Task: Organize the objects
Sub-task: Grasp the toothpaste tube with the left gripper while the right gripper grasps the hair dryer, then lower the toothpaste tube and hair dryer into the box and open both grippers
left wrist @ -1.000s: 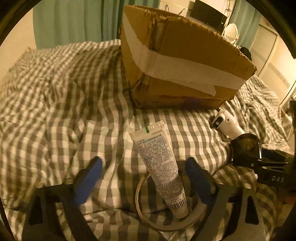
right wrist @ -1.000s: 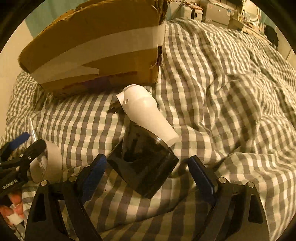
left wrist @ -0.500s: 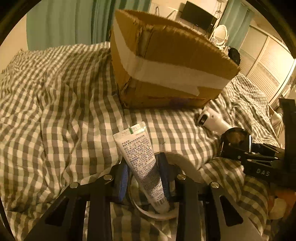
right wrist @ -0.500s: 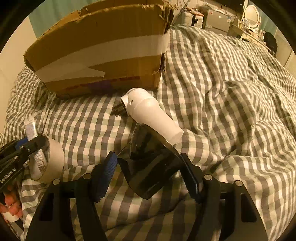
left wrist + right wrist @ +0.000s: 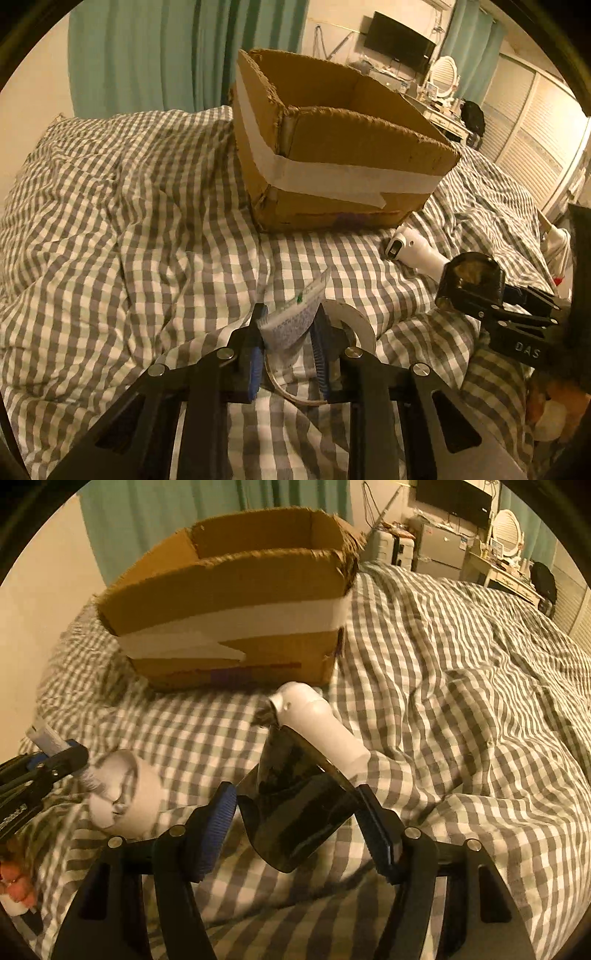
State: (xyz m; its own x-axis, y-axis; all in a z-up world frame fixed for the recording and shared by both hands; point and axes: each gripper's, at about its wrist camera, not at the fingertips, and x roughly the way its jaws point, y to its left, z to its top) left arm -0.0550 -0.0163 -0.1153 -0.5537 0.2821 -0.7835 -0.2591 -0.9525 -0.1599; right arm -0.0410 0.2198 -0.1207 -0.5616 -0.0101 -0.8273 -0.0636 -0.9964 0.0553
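Left gripper low over the bed, fingers clamped on a tube, right gripper level, fingers clamped on a dark cup, box ahead

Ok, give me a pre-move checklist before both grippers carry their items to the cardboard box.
1. Left gripper shut on the tube: ok.
2. Right gripper shut on the dark cup: ok.
3. Tube lifted off the tape roll: cannot tell; its lower end is hidden.
4. Cardboard box open on top: ok.
5. Room inside the box: cannot tell; its floor is out of sight.
6. White handheld device apart from the cup: not ok; it lies against the rim.
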